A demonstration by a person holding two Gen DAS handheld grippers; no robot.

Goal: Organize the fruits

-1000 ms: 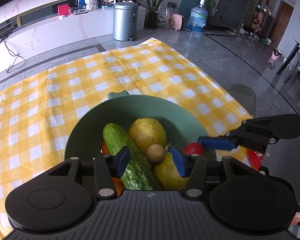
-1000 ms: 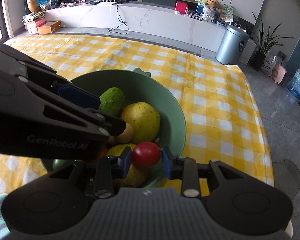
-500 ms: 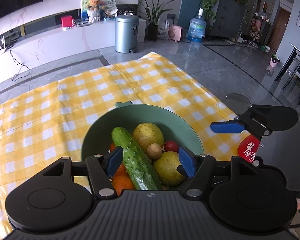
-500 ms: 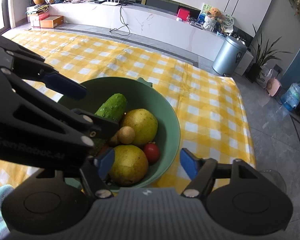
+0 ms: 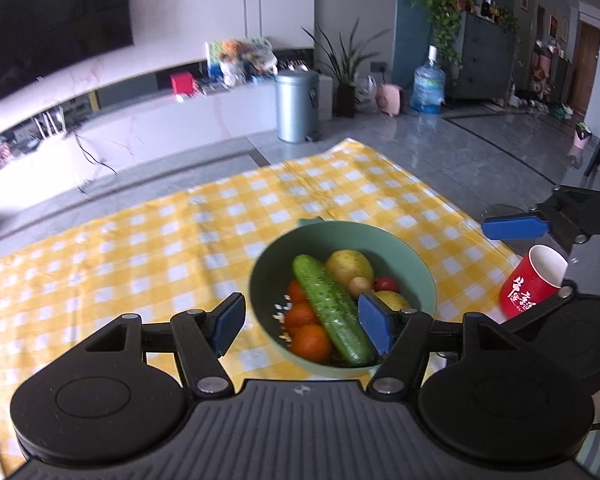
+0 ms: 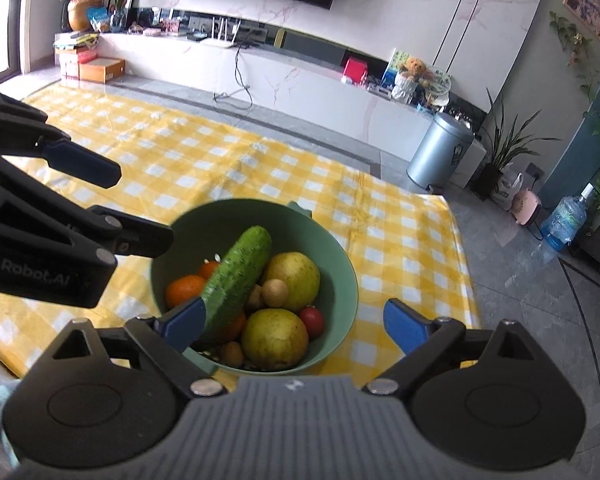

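Checked cloth (image 5: 148,248), green bowl (image 6: 342,280) w/ cucumber (image 6: 236,276), pears, tomato (both grippers spread, just opened, empty)

A bowl (image 5: 426,284) sits on a checked cloth (image 5: 140,264) spread over the floor, near the cloth's near right corner. In the bowl a cucumber (image 5: 332,306) lies slantwise over the tomatoes (image 5: 306,330), with two pears (image 6: 292,276) and a small tomato (image 6: 312,320) to its right. A cup (image 5: 530,288) lies tipped just right of the bowl. Far behind stands a bin (image 5: 297,106).
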